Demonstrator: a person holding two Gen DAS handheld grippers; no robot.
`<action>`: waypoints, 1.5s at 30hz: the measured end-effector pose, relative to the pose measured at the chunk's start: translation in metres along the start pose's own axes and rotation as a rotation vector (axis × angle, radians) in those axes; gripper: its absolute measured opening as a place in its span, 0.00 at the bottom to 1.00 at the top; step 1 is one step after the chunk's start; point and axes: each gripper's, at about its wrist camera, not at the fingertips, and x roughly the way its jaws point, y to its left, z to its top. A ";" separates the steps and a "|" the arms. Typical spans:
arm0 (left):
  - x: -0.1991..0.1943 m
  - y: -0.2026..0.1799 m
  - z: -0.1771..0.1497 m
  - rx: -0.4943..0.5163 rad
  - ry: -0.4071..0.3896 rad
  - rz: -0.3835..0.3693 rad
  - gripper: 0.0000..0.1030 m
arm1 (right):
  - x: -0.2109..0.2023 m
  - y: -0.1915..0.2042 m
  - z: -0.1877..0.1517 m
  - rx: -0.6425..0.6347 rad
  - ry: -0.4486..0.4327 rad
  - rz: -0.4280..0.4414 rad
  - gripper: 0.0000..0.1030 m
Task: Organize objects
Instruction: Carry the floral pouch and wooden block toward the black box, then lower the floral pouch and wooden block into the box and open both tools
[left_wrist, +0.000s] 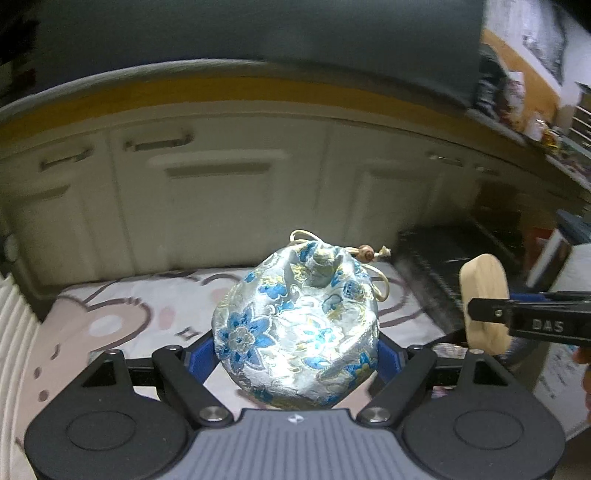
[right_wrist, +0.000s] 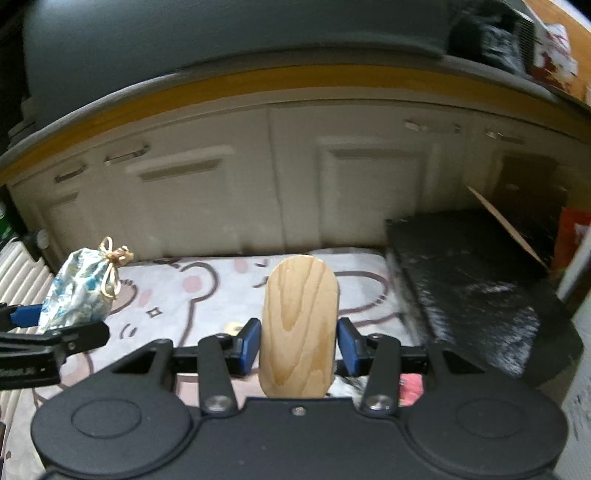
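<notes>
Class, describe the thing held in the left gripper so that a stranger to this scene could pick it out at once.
Start at the cream cabinet doors, then drop to the pale cartoon-print mat in front of them. Above the mat, the left gripper clamps a round silvery brocade drawstring pouch with blue flowers. Unlike the smooth oval wooden block nearby, it is soft, shiny and tied with cream cord.

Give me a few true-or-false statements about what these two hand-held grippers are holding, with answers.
1. The left hand-held gripper grips a silvery-blue floral drawstring pouch. True.
2. The right hand-held gripper is empty. False: it holds an oval wooden block between its blue pads.
3. The pouch's mouth is drawn shut with a cream cord. True.
4. The wooden block lies flat on the bear-print mat. False: it stands upright in the gripper.
5. A dark furry box sits left of the mat. False: it sits right of it.
</notes>
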 end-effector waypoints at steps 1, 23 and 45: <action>0.001 -0.007 0.001 0.011 -0.001 -0.018 0.81 | -0.001 -0.006 -0.001 0.011 0.004 -0.009 0.45; 0.055 -0.135 -0.024 0.260 0.175 -0.271 0.81 | -0.007 -0.114 -0.028 0.272 0.119 -0.071 0.45; 0.094 -0.144 -0.043 0.335 0.350 -0.279 0.93 | 0.024 -0.153 -0.073 0.777 0.306 -0.092 0.45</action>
